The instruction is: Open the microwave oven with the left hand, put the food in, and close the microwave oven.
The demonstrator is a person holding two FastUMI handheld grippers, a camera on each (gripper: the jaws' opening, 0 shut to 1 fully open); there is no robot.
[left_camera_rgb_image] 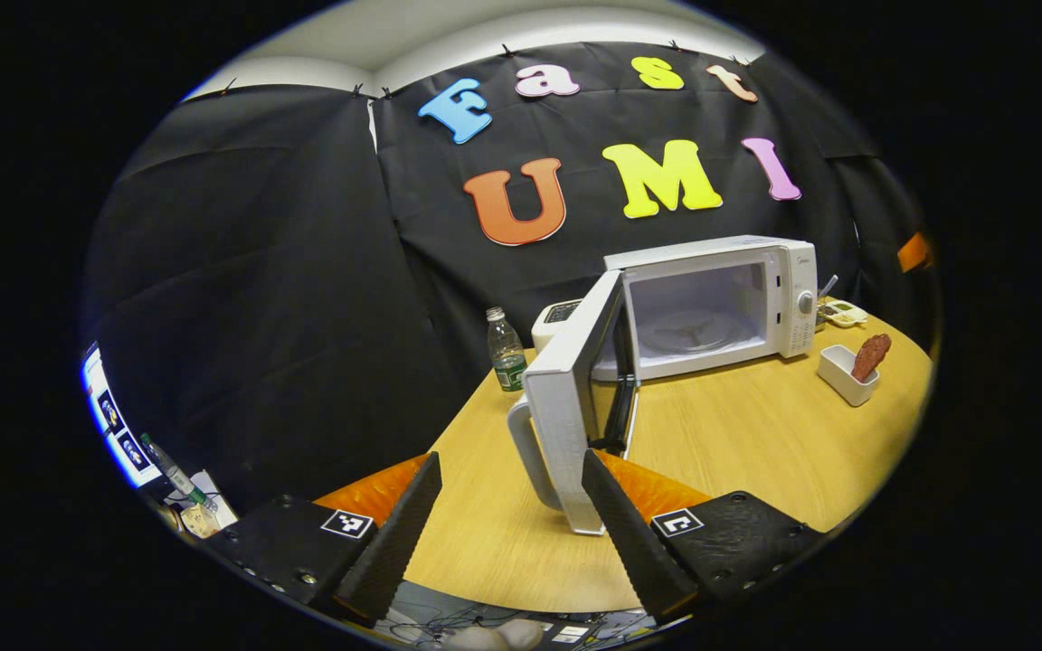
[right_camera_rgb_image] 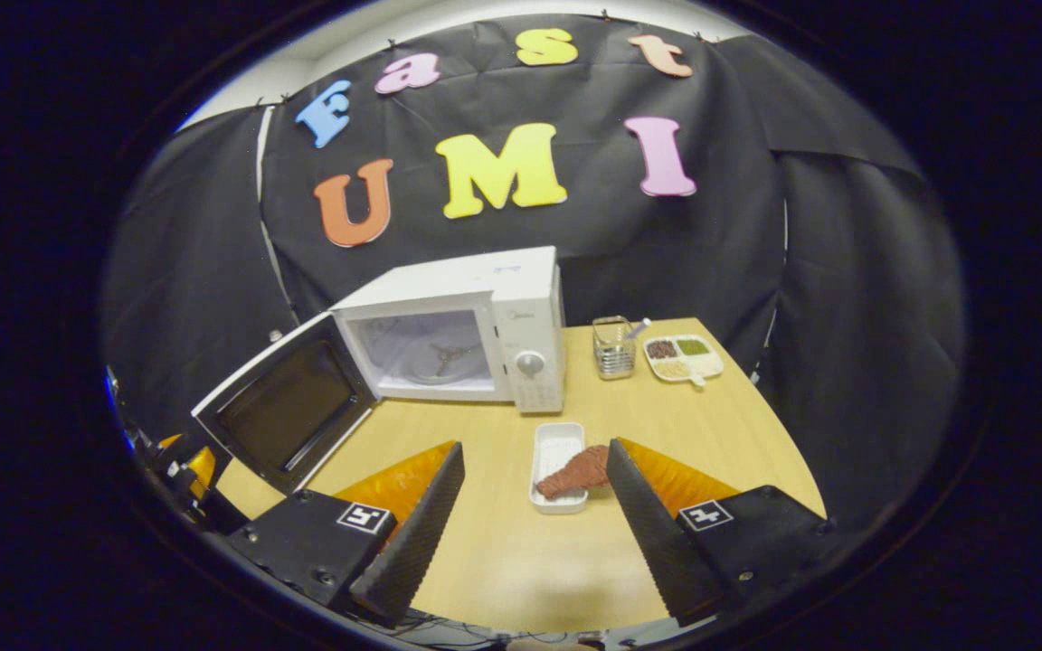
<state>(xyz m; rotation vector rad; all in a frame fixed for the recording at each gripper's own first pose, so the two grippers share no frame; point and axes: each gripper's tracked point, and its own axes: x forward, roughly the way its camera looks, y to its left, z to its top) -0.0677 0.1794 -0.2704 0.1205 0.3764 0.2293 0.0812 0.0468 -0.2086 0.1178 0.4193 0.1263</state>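
Observation:
The white microwave stands at the back of the wooden table with its door swung wide open and its cavity bare. My left gripper is open just in front of the door's handle, with nothing between its fingers. A brown piece of food lies in a small white tray in front of the microwave. My right gripper is open, just short of the tray, and the food lies close to its right finger.
A plastic bottle stands left of the microwave, beside a white appliance. Right of the microwave are a wire holder and a divided dish of grains. The table's front edge curves just below my left gripper.

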